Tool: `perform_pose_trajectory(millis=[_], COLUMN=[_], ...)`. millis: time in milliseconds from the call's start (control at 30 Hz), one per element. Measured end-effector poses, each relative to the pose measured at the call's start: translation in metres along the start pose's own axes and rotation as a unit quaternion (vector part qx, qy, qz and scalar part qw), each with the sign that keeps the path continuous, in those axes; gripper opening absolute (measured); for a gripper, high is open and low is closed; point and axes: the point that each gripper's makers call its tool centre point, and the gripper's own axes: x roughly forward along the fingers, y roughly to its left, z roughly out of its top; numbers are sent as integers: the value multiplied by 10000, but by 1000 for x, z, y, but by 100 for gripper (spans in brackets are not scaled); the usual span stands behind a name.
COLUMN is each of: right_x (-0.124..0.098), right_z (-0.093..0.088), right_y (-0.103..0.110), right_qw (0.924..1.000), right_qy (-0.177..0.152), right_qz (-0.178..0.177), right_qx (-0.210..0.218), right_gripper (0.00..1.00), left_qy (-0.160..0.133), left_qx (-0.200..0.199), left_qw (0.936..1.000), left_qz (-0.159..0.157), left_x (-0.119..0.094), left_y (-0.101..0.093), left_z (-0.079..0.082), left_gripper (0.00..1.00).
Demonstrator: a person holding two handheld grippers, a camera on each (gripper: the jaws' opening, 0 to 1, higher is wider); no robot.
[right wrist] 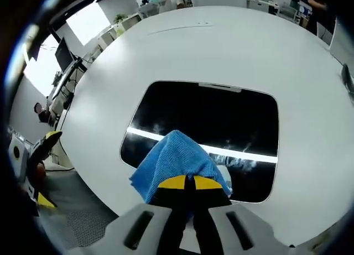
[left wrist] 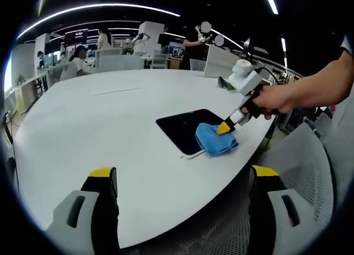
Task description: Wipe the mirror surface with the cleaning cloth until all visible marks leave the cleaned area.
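right claw (right wrist: 185, 183) clamped on cloth (right wrist: 176, 158) | cloth on mirror (right wrist: 221, 116) near edge, mid-desk (right wrist: 249, 50) | left claw (left wrist: 182, 180) wide, idle | press flat, overlapping strokes (smears remain)

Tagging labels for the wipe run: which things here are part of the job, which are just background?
Job:
- mirror, flat on the table
- blue cleaning cloth, on the mirror's near edge
- right gripper, shut on the cloth
- left gripper, open, off the mirror

Background:
- white table
- mesh chair
- people at far desks
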Motion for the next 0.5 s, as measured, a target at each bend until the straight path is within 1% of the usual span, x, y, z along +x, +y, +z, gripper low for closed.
perform_pose_trajectory(millis=[300,500], right_x=[1,4], right_z=[2,11], right_y=[-1,-4], right_qw=[10000,10000], right_qy=[27,24], right_qz=[19,1], right_qx=[37,28], right_gripper=[0,0], left_qy=[-35,-16], left_qx=[94,66], left_qw=[9999,10000], left_qz=[24,28], left_x=[2,2], left_y=[1,1], left_z=[3,2], left_gripper=[99,99])
